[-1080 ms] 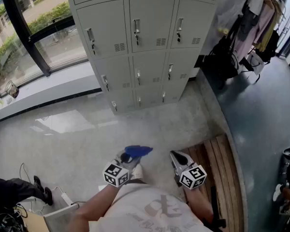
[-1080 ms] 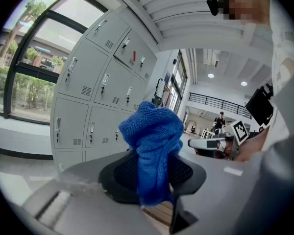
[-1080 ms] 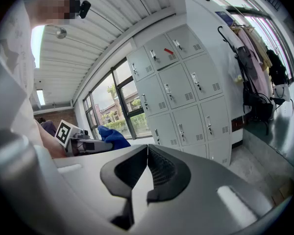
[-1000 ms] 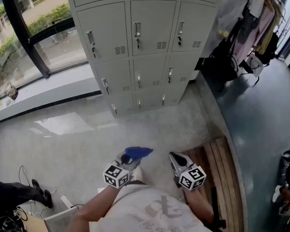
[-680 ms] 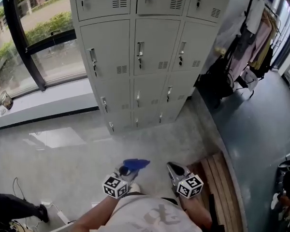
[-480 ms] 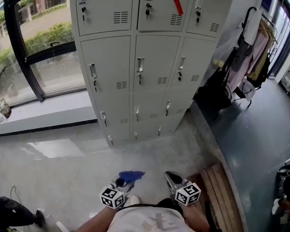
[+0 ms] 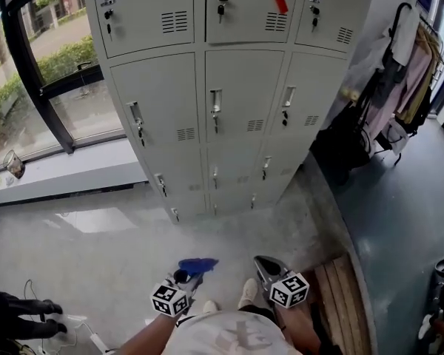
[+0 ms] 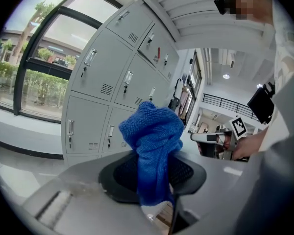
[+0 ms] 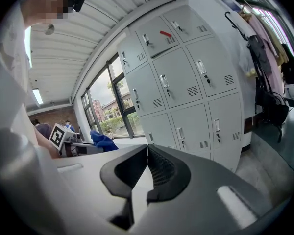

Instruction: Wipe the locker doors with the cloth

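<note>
Held low by the person's waist, well short of the lockers (image 7: pixel 237 102) and aimed toward them, the left gripper (image 7: pixel 186 278) clamps the blue cloth (image 7: pixel 197 265), while the right gripper (image 7: pixel 266 267) beside it has its jaws closed together, empty.

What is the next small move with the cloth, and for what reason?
Probably walk closer and lift the left gripper toward the locker doors: its jaws are shut on the blue cloth, but it hangs low, with floor between it and them. The right gripper is shut, empty.
</note>
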Demonstrator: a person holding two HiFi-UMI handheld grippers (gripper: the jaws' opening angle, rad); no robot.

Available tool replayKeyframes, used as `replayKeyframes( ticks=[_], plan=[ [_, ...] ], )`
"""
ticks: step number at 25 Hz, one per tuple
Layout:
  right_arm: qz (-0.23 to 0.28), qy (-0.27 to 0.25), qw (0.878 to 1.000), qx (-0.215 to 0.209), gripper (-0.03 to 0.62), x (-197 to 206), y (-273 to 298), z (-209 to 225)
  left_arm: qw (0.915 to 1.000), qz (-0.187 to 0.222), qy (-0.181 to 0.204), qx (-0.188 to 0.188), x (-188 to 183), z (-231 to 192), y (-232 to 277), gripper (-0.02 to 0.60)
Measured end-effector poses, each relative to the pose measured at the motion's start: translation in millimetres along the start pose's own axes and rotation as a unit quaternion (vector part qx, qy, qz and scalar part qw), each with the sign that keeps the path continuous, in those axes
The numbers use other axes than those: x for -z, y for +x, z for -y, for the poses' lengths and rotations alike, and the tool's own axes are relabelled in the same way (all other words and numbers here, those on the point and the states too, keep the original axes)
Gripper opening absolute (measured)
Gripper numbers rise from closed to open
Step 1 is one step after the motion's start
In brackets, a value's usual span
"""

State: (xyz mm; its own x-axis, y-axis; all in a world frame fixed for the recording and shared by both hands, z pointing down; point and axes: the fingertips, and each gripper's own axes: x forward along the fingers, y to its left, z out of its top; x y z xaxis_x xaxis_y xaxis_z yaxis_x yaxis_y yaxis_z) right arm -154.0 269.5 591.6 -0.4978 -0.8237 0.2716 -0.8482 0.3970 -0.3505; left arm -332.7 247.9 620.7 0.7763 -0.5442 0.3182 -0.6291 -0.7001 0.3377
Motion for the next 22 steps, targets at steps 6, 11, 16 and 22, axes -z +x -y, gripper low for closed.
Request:
replayKeyframes(
  ticks=[6,11,16,22],
  plan=[
    [0.000,-0.007,0.999,-0.035,0.009,-37,25,61,0.9999,-0.005,0.011,-0.003,-31,16,74,0.137],
    [0.008,-0.011,0.999,-0.047,0.009,-72,30,119,0.9996,0.002,0.015,-0.024,-58,25,132,0.137],
    [0.014,-0.006,0.998,-0.057,0.009,-92,27,166,0.9989,0.008,0.017,-0.044,-77,36,174,0.138],
    [0.009,0.005,0.997,-0.072,0.009,-99,32,193,0.9977,0.005,0.012,-0.067,-87,37,197,0.137]
  ],
)
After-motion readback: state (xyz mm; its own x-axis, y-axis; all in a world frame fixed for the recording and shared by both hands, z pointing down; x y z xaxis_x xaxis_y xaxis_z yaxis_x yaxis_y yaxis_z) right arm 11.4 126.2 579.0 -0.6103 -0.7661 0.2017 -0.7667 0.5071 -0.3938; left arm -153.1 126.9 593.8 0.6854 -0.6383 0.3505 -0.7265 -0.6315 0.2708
